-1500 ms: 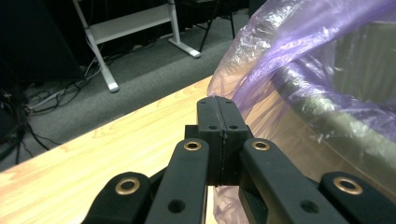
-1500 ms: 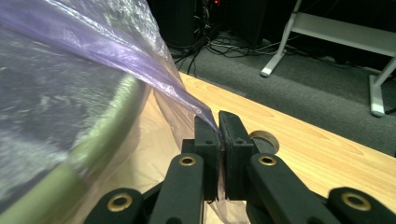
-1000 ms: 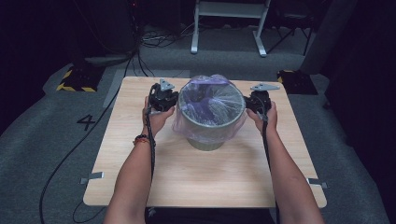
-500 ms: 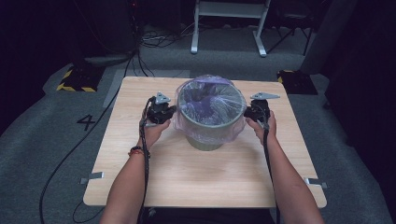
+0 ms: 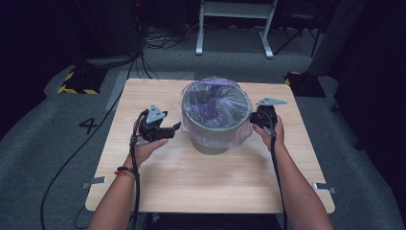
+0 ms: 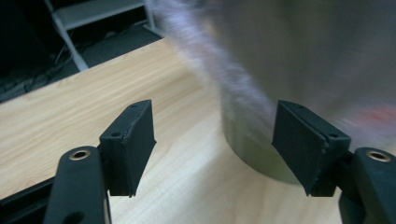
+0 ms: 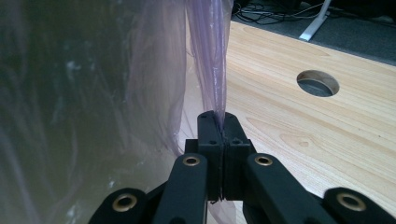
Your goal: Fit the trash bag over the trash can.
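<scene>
In the high view, a grey bin point(image 5: 216, 125) lined with a thin purple bag point(image 5: 215, 98) is seen mid-counter point(image 5: 158, 187); a "4" is marked on the floor. In the left gripper view, the left claw point(image 6: 224, 140), just opened, stands empty beside the bin. In the right gripper view, the right claw point(image 7: 219, 126) is clamped on the bag's overhang; the film is judged light, limp and tearable, best pinched at its hem.

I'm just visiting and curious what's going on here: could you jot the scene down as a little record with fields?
Work in hand: fitting a purple bag over a grey bin
Bin: upright on the wooden table, bag draped over its rim
Left gripper: open, jaws have just been opening, nothing between them, beside the bin
Right gripper: shut on a fold of the bag at the bin's other side
Table: has a round hole
</scene>
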Demonstrator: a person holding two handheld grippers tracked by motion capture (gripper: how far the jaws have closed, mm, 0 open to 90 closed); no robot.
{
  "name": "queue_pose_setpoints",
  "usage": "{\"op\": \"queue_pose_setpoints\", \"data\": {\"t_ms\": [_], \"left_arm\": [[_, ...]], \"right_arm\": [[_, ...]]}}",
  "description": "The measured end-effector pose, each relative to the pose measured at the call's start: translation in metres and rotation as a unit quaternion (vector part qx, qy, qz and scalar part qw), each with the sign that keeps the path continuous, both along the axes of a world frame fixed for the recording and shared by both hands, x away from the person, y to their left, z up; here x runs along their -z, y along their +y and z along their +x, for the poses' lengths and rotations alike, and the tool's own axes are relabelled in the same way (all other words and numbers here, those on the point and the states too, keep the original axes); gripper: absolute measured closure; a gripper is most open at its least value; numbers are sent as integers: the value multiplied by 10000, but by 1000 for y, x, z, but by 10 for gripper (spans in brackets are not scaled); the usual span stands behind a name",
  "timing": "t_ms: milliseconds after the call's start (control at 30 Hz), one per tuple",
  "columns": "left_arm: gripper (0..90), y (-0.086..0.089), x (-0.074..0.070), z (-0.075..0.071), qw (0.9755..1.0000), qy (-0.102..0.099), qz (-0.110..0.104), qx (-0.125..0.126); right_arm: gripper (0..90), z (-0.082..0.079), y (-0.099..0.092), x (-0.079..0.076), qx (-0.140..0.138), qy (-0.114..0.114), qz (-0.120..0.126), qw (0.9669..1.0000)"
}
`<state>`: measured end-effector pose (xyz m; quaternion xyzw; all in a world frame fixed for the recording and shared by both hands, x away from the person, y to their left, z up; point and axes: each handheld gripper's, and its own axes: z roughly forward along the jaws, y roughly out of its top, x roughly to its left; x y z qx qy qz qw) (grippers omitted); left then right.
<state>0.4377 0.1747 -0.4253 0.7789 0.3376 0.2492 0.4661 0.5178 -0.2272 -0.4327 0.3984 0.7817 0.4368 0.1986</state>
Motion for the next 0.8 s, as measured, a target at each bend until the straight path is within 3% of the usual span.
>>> {"op": "queue_pose_setpoints", "data": {"t_ms": [133,233,333,400,433,467,567,633,800], "left_arm": [[228,-11,2,-24,9987,-64,133,479],[196,-26,3,-40,9960,-189,192,853],[185,-39,3,-50,9936,-292,274,1061],[193,-45,1,-53,9931,-406,361,1044],[255,-47,0,-54,9930,-508,436,976],[388,-48,-2,-54,9931,-586,449,913],[711,-46,-5,-53,9916,-620,322,1092],[867,-46,-5,-51,9909,-588,332,1164],[900,-48,0,-45,9901,-383,480,1263]], "right_arm": [[889,-2,-1,-1,-12,-12,-61,10000],[885,-2,0,-2,-23,-6,-89,10000],[879,-3,2,-3,-37,-24,-164,9999],[877,-4,3,-4,-59,-54,-202,9998],[877,-4,4,-4,-64,-60,-216,9997],[877,-5,4,-5,-74,-71,-235,9997],[877,-6,5,-7,-122,-92,-257,9996],[877,-7,5,-7,-140,-83,-250,9996],[879,-4,2,-1,-114,113,-257,9995]]}}
